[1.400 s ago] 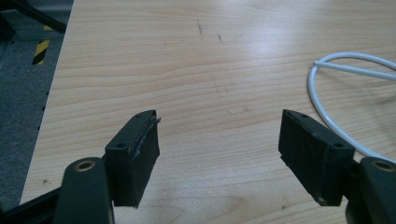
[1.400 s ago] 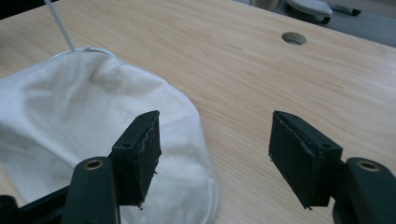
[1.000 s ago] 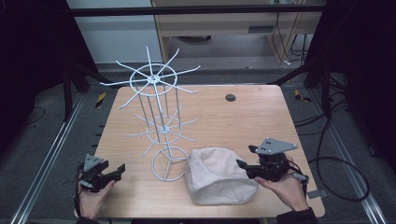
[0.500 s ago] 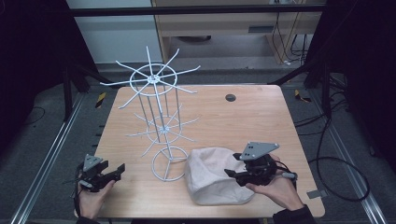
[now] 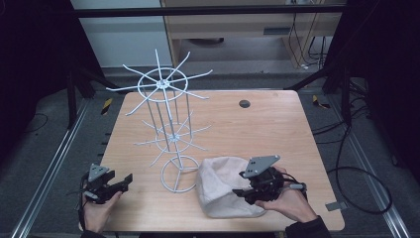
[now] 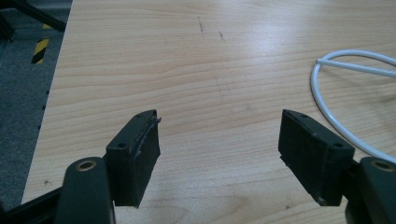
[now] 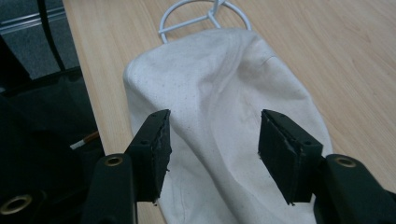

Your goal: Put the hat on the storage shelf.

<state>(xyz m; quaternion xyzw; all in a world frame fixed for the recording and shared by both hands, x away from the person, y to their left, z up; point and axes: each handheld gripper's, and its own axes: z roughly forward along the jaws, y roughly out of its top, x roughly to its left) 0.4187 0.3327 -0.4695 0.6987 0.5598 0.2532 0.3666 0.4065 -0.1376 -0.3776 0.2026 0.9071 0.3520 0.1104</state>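
Right gripper (image 7: 212,140): fingers (image 7: 152,149) spread wide, nothing pinched between them; a cream cloth hat (image 7: 224,93) lies below and between them, contact with the cloth cannot be told. In the high view the right gripper (image 5: 242,191) sits over the hat's (image 5: 220,186) right side, held by the person's right hand (image 5: 292,201), grey three-cornered plate on top. Left gripper (image 6: 219,154): fingers (image 6: 140,149) spread wide, empty, over bare table (image 6: 187,70); a curved piece of white wire ring (image 6: 327,112) lies just beside the far finger. In the high view the left gripper (image 5: 124,181) is at the near left corner of the table (image 5: 267,129), held by the left hand (image 5: 96,208). Hat: lying on the table near its front edge, its left side just beside the base ring of a white wire rack (image 5: 166,124). Rack: upright, two tiers of radiating arms, left of the table's centre. Small dark disc (image 5: 244,103): near the far edge, well apart from all else.
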